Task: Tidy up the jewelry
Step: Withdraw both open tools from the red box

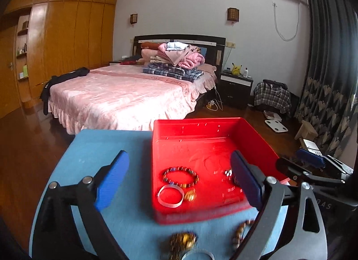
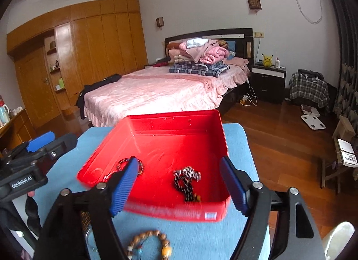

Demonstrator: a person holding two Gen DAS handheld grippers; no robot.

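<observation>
A red tray [image 1: 197, 125] [image 2: 170, 116] stands on a blue cloth-covered table [image 1: 107, 143] [image 2: 237, 139]. In it lie a multicolour bead bracelet [image 1: 180, 177], a clear bangle [image 1: 170, 196], a small gold piece [image 1: 190, 195] and a dark beaded necklace [image 2: 187, 180]. On the cloth in front lie a gold ornament [image 1: 183, 241], a brown bead bracelet [image 1: 242, 233] [image 2: 150, 245] and a clear ring [image 1: 197, 255]. My left gripper [image 1: 180, 184] is open and empty above the tray's near edge. My right gripper [image 2: 179, 187] is open and empty over the tray.
A pink bed [image 1: 125, 96] with folded clothes stands behind the table. A wooden wardrobe [image 1: 67, 36] is at the left, a dark nightstand [image 1: 236, 87] and curtain [image 1: 331, 58] at the right. The floor is dark wood.
</observation>
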